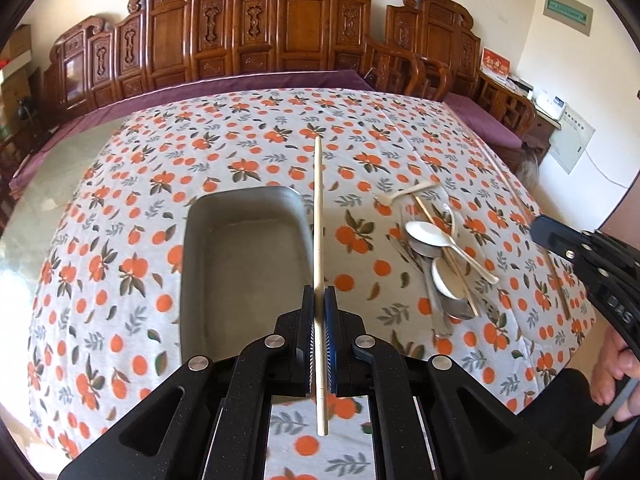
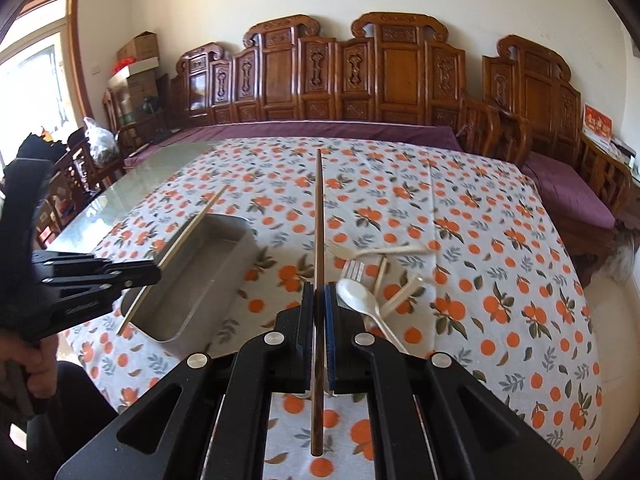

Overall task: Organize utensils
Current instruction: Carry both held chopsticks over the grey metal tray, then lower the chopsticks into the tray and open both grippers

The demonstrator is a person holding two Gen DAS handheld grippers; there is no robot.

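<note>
In the left wrist view, my left hand-held gripper is closed on a pale wooden chopstick, which points away from me above the worktop with its white cloth of orange fruit print. An empty grey metal rectangular tray sits just left of it. To the right lies a pile of white plastic spoons and metal cutlery.

In the right wrist view, my right hand-held gripper is clamped on a dark brown wooden chopstick, just left of the pile.
</note>
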